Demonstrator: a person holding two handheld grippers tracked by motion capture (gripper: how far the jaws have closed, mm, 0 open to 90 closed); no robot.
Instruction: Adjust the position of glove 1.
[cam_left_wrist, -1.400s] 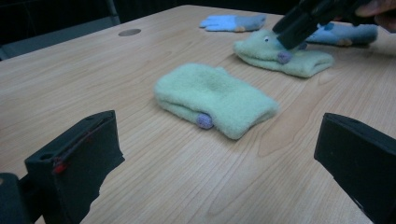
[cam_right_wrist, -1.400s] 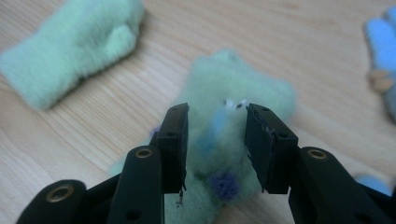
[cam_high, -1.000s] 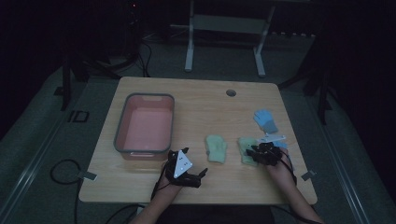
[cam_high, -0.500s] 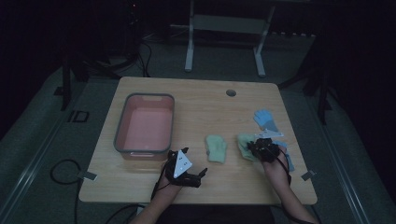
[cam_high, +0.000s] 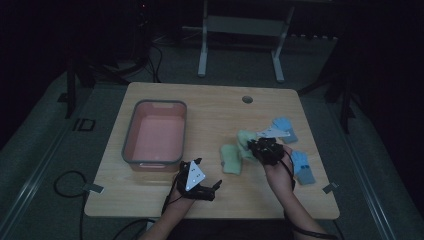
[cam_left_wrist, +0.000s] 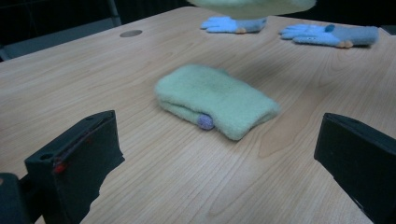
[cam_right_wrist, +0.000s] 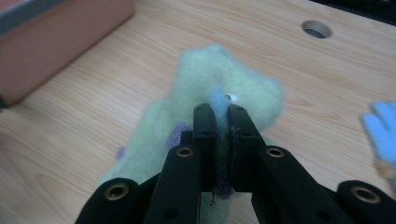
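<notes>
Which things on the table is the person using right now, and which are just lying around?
In use:
- fuzzy pale green mitten, pinched in the shut right tool and lifted off the wooden table
- second fuzzy green mitten, lying flat in front of the open left tool

Just lying about:
- two light blue knitted gloves
- empty pink plastic tub with grey rim

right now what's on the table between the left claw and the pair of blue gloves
One green mitten lies flat on the wood, midway between the open left claw and the blue gloves; the left gripper view shows it best.
</notes>
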